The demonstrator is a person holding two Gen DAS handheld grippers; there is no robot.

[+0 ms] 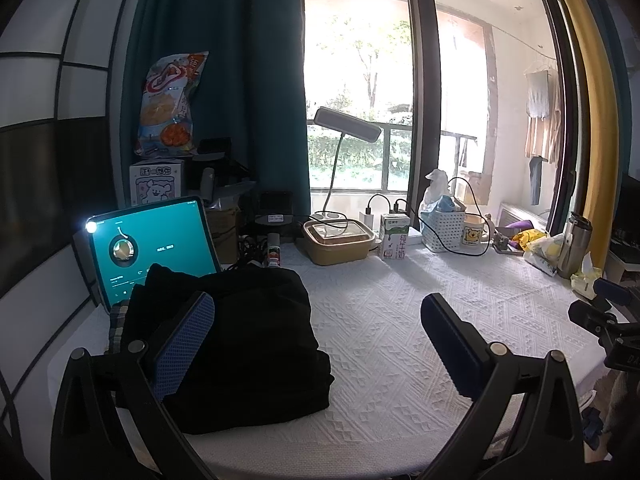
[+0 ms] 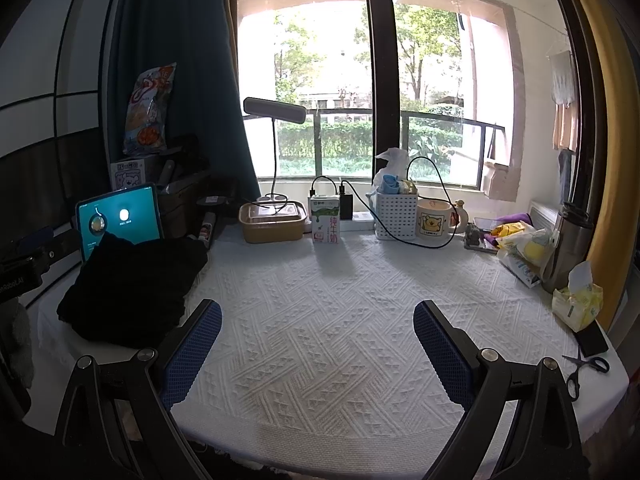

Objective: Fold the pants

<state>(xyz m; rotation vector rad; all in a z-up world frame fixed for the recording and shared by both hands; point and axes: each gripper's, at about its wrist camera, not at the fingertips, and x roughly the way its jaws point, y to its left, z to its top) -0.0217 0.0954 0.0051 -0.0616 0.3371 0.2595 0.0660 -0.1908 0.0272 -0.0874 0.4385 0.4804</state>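
The black pants point(image 1: 256, 344) lie folded in a thick stack at the left side of the white textured tablecloth point(image 1: 400, 340); they also show in the right wrist view point(image 2: 132, 288). My left gripper point(image 1: 316, 316) is open and empty, its left finger hovering over the stack's near left part. My right gripper point(image 2: 318, 324) is open and empty above bare cloth, to the right of the stack. A plaid cloth point(image 1: 116, 324) peeks out under the stack's left edge.
A lit tablet point(image 1: 152, 244) stands behind the pants. Along the back stand a desk lamp point(image 2: 276, 152), food box point(image 2: 272, 222), milk carton point(image 2: 326, 220), white basket point(image 2: 396, 214), mug point(image 2: 434, 220) and cables. A steel tumbler point(image 2: 568, 248), tissues point(image 2: 576, 300) and scissors point(image 2: 584, 368) sit at right.
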